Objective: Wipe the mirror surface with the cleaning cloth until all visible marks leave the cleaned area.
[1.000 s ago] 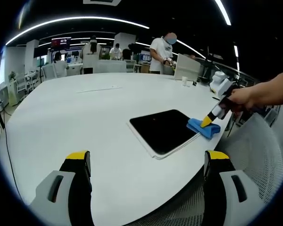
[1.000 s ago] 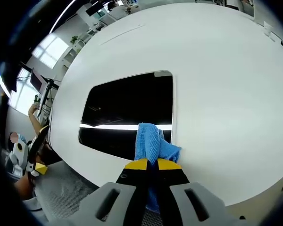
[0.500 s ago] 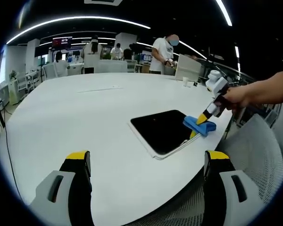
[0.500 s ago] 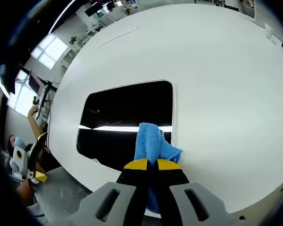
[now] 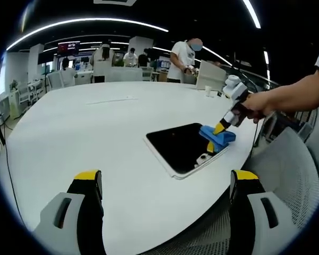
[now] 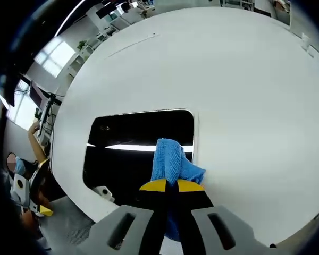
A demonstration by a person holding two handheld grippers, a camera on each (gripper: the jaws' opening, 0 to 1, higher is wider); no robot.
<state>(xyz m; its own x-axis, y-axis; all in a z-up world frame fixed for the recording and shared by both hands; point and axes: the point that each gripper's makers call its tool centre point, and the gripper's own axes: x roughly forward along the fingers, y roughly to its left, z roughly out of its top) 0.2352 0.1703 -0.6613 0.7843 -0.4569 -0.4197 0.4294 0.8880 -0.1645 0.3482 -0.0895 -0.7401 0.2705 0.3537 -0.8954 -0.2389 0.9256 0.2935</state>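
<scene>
The right tongs (image 6: 167,186) pinch the blue cloth (image 6: 171,162) on the mirror's (image 6: 133,149) edge, mid-bench (image 6: 244,85). The left tongs (image 5: 165,178) gape wide, holding nothing. People (image 5: 182,58) stand beyond the bench.

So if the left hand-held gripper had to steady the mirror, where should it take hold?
Judging from its pose, the mirror lies flat on the white table, so only its white rim offers purchase. The near corner faces the open left hand-held gripper and sits clear of the blue cloth held by the right hand-held gripper. Pressing down there probably works better than pinching.
</scene>
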